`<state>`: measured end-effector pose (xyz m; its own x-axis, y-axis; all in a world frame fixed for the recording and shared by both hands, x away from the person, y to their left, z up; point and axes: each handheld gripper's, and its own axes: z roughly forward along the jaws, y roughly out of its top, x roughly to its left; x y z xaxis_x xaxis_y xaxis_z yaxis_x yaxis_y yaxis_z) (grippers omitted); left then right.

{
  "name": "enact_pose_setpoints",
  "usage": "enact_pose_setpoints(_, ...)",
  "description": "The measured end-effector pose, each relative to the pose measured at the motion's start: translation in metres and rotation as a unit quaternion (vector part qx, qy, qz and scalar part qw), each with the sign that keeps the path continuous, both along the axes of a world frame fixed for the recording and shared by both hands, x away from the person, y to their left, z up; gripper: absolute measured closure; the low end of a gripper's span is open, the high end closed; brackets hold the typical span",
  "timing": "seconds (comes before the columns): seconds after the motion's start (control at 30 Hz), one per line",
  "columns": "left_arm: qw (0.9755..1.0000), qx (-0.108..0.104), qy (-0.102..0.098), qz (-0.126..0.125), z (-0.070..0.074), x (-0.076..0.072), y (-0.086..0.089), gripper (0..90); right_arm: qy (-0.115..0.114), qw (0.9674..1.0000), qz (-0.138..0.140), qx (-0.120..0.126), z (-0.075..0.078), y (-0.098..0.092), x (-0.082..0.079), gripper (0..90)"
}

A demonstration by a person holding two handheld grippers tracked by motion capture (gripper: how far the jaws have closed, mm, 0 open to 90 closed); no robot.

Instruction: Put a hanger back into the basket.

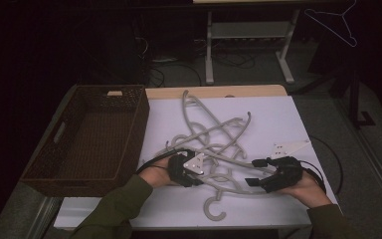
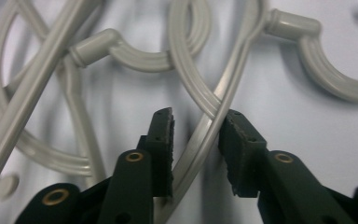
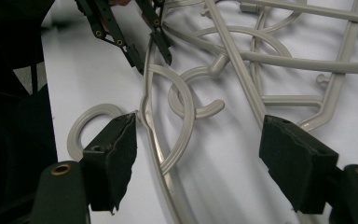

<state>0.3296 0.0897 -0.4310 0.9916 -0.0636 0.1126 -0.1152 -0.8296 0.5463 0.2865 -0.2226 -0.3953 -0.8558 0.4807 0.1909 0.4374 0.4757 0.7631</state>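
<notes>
Grey hangers (image 1: 214,142) tangled mid-table, at 3 o'clock of the basket (image 1: 129,124). Left gripper (image 2: 196,140) astride one hanger bar (image 2: 200,144), pads not pressing. Right gripper (image 3: 198,158) at 3 o'clock, jaws wide apart, holding nothing.

Tangled hangers (image 2: 121,51) run past every edge of the left gripper view

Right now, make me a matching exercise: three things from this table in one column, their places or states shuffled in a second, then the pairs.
1. basket
2. left gripper
3. right gripper

A. jaws wide apart above the hangers
B. jaws around a hanger bar, not yet pressing
C. on the table's left side, nothing in it

Pairs: 1-C, 2-B, 3-A
</notes>
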Motion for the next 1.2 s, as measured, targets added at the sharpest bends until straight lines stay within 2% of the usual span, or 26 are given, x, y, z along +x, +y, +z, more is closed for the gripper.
enact_pose_setpoints(0.27,0.9997,0.002,0.014,-0.018,0.001,-0.004,-0.001,79.3,-0.004,1.0000,-0.002,0.003,0.001,-0.001,0.000,27.2)
enact_pose_setpoints(0.33,0.9998,0.003,0.014,-0.016,0.002,-0.004,-0.001,79.4,-0.005,1.0000,-0.002,0.003,0.001,-0.001,0.000,27.2)
enact_pose_setpoints(0.43,0.9994,-0.008,0.026,-0.020,0.004,-0.004,0.001,79.7,-0.007,1.0000,-0.002,0.004,0.001,-0.001,-0.001,27.1)
enact_pose_setpoints(0.53,0.9995,-0.013,0.018,-0.023,0.006,-0.006,0.001,79.9,-0.008,0.9999,-0.004,0.005,0.002,-0.002,-0.001,27.1)
enact_pose_setpoints(0.63,0.9993,-0.024,0.021,-0.019,0.009,-0.007,0.002,80.1,-0.012,0.9998,-0.009,0.011,0.004,-0.003,-0.001,26.9)
enact_pose_setpoints(0.93,0.9983,-0.050,0.030,-0.009,0.021,-0.005,0.010,80.8,-0.047,0.9979,-0.034,0.031,0.013,-0.011,-0.006,21.4)
enact_pose_setpoints(0.97,0.9980,-0.054,0.033,-0.005,0.023,-0.005,0.011,80.8,-0.053,0.9973,-0.036,0.036,0.014,-0.013,-0.006,21.0)
enact_pose_setpoints(1.0,0.9979,-0.056,0.033,-0.003,0.024,-0.005,0.012,80.9,-0.070,0.9954,-0.045,0.046,0.018,-0.015,-0.009,20.0)
enact_pose_setpoints(1.2,0.9955,-0.083,0.043,0.019,0.034,-0.001,0.016,81.0,-0.091,0.9919,-0.063,0.063,0.023,-0.023,-0.014,17.3)
